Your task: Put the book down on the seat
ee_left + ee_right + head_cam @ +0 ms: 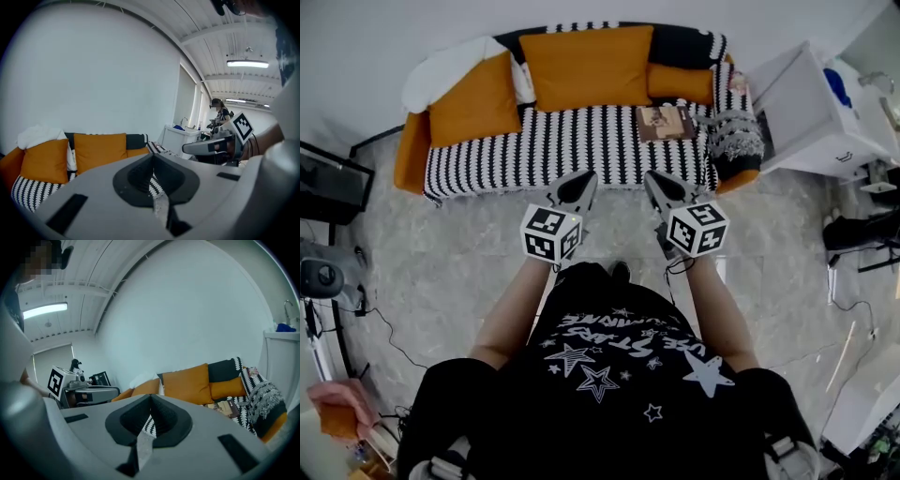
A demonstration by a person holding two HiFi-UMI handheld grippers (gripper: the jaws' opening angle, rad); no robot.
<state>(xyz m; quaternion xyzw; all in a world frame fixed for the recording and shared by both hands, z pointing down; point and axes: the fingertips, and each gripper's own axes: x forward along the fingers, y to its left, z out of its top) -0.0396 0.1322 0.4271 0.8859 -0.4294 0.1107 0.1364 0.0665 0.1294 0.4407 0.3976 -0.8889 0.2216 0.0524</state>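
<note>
Since both tools are empty, the hazards here lie in careless movement rather than a failed grip. The left gripper has its jaws pressed together with nothing between them, and the right gripper is in the same state. Both are held side by side in front of the person, pointing at the sofa and short of its front edge.

Beyond them, the book lies flat on the striped seat near its right end. It is just beside the fringed throw and just in front of the small orange cushion. In my judgement the placement is complete.

Risks noted:
- A closed jaw reaching forward again could push the book along the knitted cover or snag its loose weave. That would drag the book out of place.
- The throw hangs close, and catching it could tip the book or bury it.
- A cable trails on the floor to the person's left, and a careless step that way could catch it.

The large cushion at the back is well apart from the book and poses no concern.
</note>
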